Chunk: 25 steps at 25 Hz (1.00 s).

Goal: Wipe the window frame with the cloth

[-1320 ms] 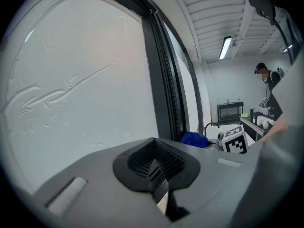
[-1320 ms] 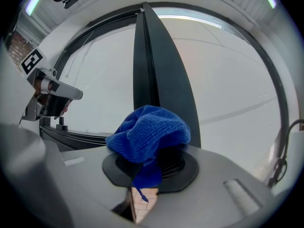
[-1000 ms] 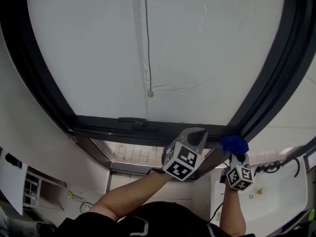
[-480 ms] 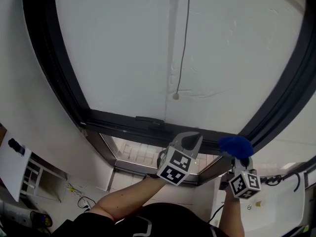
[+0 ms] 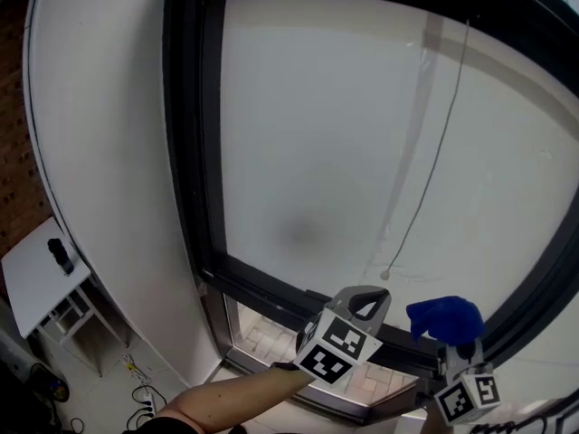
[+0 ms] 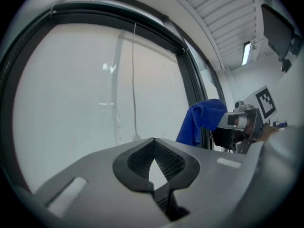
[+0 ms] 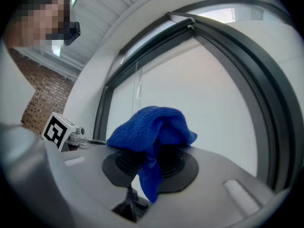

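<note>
The right gripper (image 7: 154, 161) is clamping the blue cloth (image 7: 149, 125) by a fold. Most of the cloth is bunching up over the jaw tips as a soft pad, with one tail hanging down between them. Held that way, I'd say, the cloth rather than the hard jaws is what will meet the paint. The person is holding it up at the lower right of the dark window frame (image 5: 185, 161), near where the bottom rail is joining the right-hand upright, but I cannot tell whether the cloth is touching the frame or hanging just short of it. The left gripper (image 6: 154, 144) is hovering just to the left of the cloth, in front of the bottom rail, its jaws closed on each other with nothing between them; it looks like a spare hand with no part in the wiping. A thin cord (image 5: 434, 170) is dangling in front of the frosted glass (image 5: 317, 152), to the left of the cloth, so a pass leftward along the rail would be running close beneath its end bead.
</note>
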Tool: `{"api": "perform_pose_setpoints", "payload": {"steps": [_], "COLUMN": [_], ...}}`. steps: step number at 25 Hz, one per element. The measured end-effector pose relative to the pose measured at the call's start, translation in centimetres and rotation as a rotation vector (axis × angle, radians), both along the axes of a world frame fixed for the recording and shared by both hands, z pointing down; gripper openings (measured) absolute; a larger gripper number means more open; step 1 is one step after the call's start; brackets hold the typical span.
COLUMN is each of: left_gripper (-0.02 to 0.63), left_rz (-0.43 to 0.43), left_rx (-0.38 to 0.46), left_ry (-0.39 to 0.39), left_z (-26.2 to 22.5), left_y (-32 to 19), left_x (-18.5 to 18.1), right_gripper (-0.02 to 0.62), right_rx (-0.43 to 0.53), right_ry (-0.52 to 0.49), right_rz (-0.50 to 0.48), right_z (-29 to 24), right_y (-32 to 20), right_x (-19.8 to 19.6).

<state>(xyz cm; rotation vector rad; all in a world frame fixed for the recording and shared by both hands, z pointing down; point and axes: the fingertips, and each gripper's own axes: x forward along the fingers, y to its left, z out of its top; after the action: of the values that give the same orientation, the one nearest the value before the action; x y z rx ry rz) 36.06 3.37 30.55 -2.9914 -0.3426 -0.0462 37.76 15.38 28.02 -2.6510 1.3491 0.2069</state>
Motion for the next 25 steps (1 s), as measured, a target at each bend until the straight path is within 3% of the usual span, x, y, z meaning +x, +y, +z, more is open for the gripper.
{"api": "perform_pose_setpoints", "payload": {"steps": [6,11,19,25], "left_gripper": [-0.006,-0.006,-0.006,-0.006], "left_rz": [-0.134,-0.289,-0.466,-0.513], "left_rx": [-0.006,-0.014,0.035,0.043], "left_ry": [0.138,0.221,0.247,0.249], "left_z": [-11.6,-17.3,-22.2,-24.4], "left_y": [-7.1,-14.1,-24.5,-28.9], "left_x": [-4.4,-9.6,-13.4,-16.2], "right_gripper": [0.075,0.075,0.075,0.075], "right_rx": [0.068,0.085,0.089,0.113], "right_ry": [0.215,0.338,0.508,0.559], "right_rz": [-0.241,-0.357,-0.495,-0.529], "right_z": [-12.9,-19.9,-28.7,-33.7], "right_y": [-8.8,-15.2,-27.7,-34.5], "right_x": [-4.7,-8.8,-14.6,-17.8]}}
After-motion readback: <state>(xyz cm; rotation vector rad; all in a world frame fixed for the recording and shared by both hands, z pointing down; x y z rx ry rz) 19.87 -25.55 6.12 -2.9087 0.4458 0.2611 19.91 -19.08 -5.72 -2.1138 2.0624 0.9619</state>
